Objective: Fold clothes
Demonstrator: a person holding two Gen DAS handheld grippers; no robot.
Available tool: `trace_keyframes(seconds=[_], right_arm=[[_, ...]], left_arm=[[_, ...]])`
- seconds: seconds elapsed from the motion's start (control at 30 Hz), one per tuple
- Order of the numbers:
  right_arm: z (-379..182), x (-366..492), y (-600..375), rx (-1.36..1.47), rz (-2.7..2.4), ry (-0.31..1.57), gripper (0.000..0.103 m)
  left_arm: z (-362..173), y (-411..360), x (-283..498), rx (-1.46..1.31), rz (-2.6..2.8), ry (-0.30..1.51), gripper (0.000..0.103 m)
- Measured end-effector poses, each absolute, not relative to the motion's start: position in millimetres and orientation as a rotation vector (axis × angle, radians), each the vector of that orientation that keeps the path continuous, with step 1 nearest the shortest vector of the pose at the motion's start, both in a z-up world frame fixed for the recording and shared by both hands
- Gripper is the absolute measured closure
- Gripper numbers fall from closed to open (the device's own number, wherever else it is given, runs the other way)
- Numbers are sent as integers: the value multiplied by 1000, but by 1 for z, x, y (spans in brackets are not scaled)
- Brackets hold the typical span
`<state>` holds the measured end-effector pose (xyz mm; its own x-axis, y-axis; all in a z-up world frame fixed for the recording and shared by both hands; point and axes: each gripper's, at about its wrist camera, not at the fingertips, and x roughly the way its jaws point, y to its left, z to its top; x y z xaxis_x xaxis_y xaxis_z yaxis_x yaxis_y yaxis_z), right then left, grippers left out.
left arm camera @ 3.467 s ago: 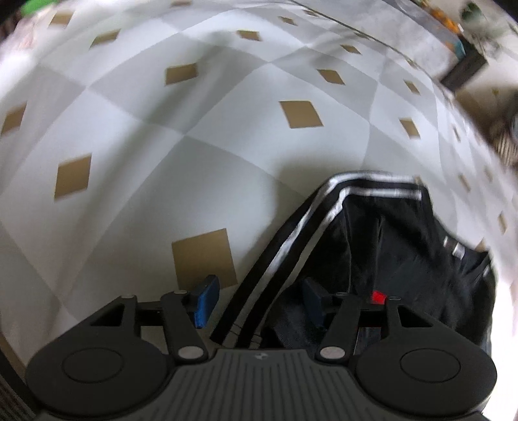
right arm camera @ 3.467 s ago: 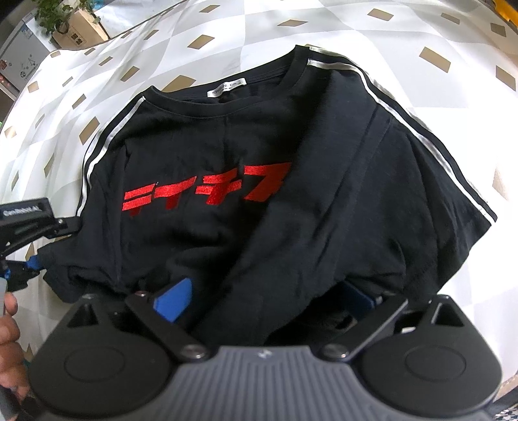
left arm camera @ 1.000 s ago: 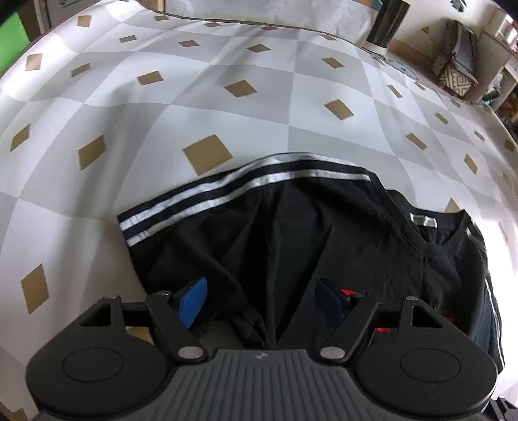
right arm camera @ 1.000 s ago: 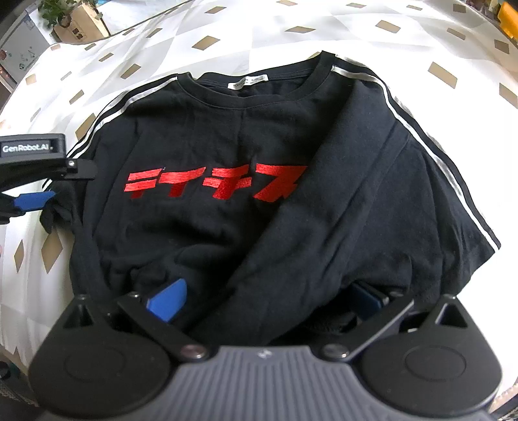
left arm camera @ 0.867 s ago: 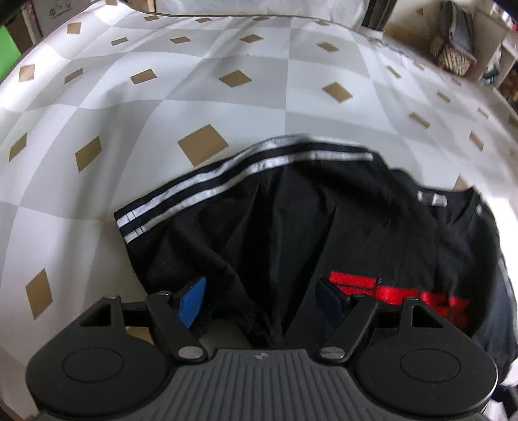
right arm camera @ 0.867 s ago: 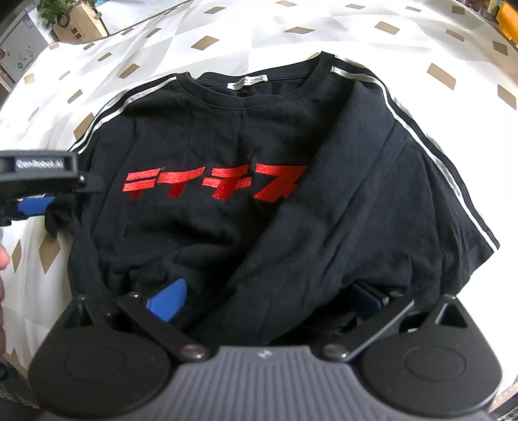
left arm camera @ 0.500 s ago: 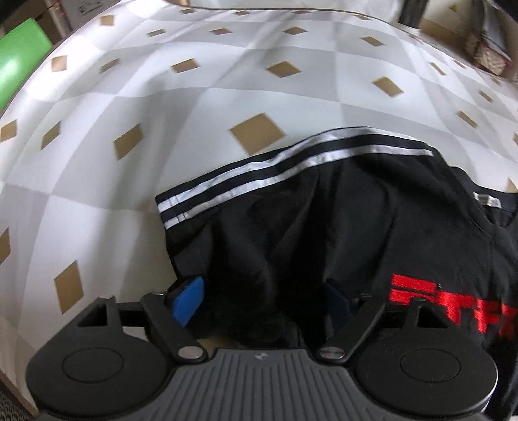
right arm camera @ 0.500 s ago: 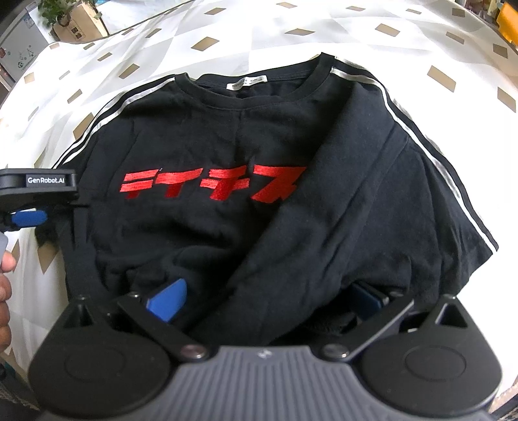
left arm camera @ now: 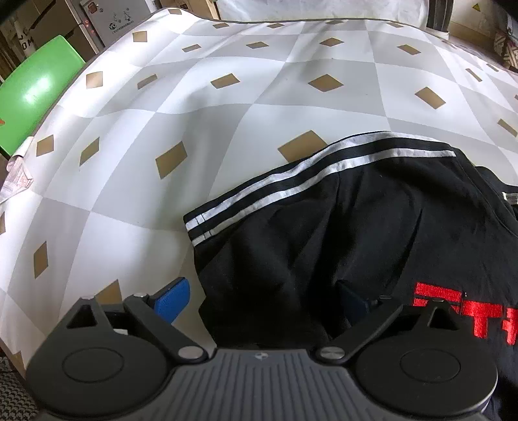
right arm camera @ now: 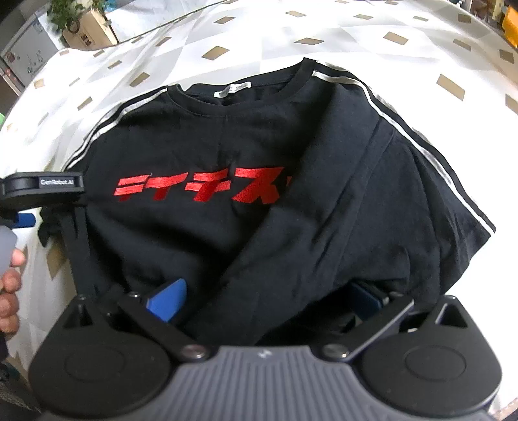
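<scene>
T-shirt [right arm camera: 323, 181] between both grippers' wide-spread fingers [left arm camera: 171, 299]

One black T-shirt [right arm camera: 291, 181] on the surface [left arm camera: 200, 107], which wears a checked cloth with tan diamonds. Two sleeves on it, each edged with two white stripes [left arm camera: 291, 184]. One line of red lettering [right arm camera: 200, 187] across the chest; one white neck label [right arm camera: 232, 89].

Two grippers: left gripper [left arm camera: 265, 299] and right gripper [right arm camera: 265, 298], each with two blue-padded fingers [right arm camera: 166, 299] set wide apart, cloth between them.

One hand [right arm camera: 9, 285] at the edge of the right wrist view. One green chair [left arm camera: 35, 94] beyond the surface edge. One potted plant [right arm camera: 69, 14] on a box [right arm camera: 90, 32]. One crumpled paper [left arm camera: 16, 178] at the surface's rim.
</scene>
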<state>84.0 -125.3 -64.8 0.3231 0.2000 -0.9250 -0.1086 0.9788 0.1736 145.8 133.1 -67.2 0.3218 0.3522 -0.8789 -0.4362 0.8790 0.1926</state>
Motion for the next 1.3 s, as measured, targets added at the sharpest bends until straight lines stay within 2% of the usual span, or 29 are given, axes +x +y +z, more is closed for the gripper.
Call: trace_keyframes(seconds=[0.27,0.93,1.3], right_arm=[[-58,83,-145,223,192,1224,1],[-40,59,-169,184,154,1194,3],[-45,23,-177,173,81,1185,3]], left_arm=[[-52,132,142,-168,531,1129,10],[-19,62,95,-100,207,1148,10],[-21,26,50,-32,134,1137,10]])
